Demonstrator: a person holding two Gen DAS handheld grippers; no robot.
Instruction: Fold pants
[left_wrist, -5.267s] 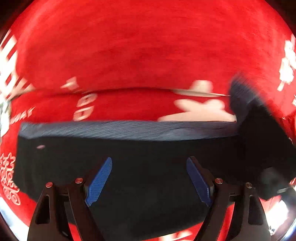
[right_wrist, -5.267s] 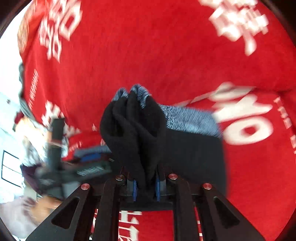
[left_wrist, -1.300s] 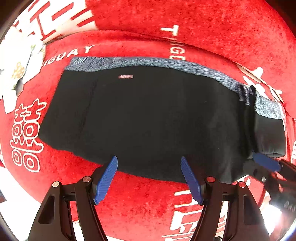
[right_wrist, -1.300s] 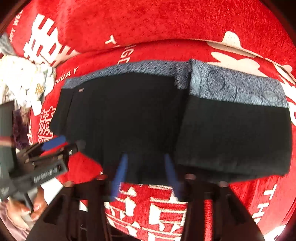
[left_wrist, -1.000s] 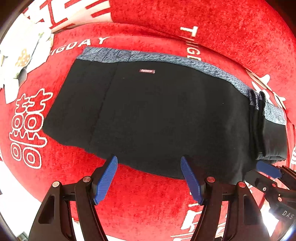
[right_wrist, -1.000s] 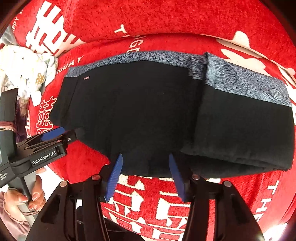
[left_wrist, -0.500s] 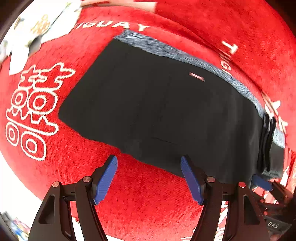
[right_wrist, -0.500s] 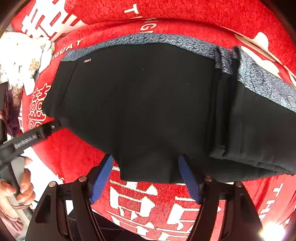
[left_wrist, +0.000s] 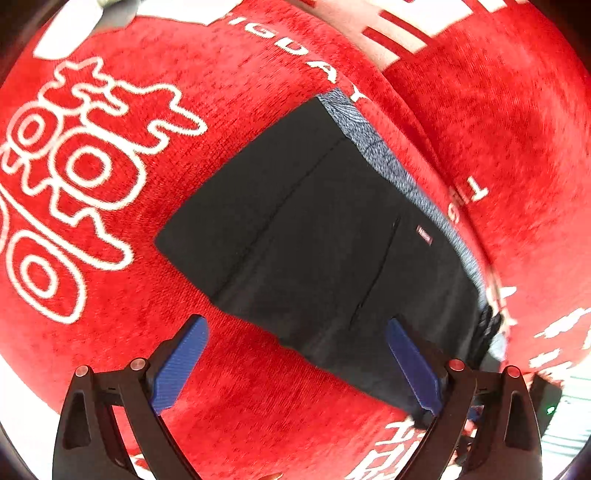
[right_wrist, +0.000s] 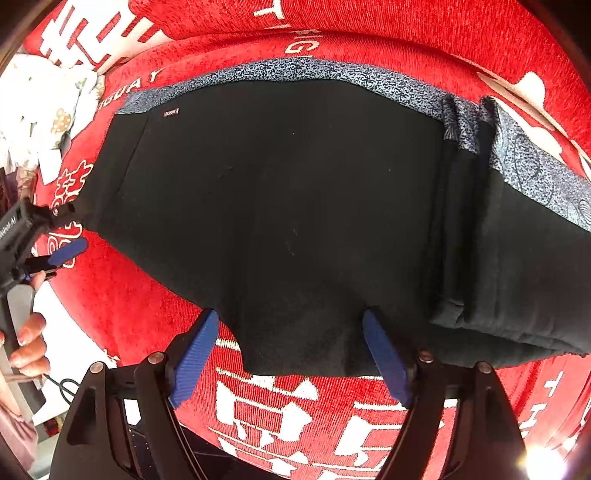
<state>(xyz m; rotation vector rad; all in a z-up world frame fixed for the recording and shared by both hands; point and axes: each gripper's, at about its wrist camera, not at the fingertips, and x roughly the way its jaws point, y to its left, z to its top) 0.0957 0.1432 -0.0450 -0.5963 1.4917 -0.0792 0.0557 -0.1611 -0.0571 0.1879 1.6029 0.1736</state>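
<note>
Black pants (right_wrist: 295, 206) with a blue-grey patterned waistband (right_wrist: 295, 72) lie flat on the red cloth. Their right part is folded over into a thick stack (right_wrist: 517, 258). In the left wrist view the pants (left_wrist: 325, 240) run diagonally, with the waistband (left_wrist: 388, 162) on the far side. My left gripper (left_wrist: 295, 354) is open and empty, above the near left hem. It also shows in the right wrist view (right_wrist: 66, 247) by the pants' left corner. My right gripper (right_wrist: 288, 354) is open and empty, its fingers either side of the near hem.
The red plush cloth (right_wrist: 314, 413) with white characters covers the whole surface and a raised back (right_wrist: 406, 26). A white patterned cloth (right_wrist: 40, 107) lies at the far left. The surface's near edge (left_wrist: 22, 406) drops off at the lower left.
My left gripper has swung left toward the pants' left end. My right gripper has let go of the folded stack, opened, and now sits lower and closer over the near hem.
</note>
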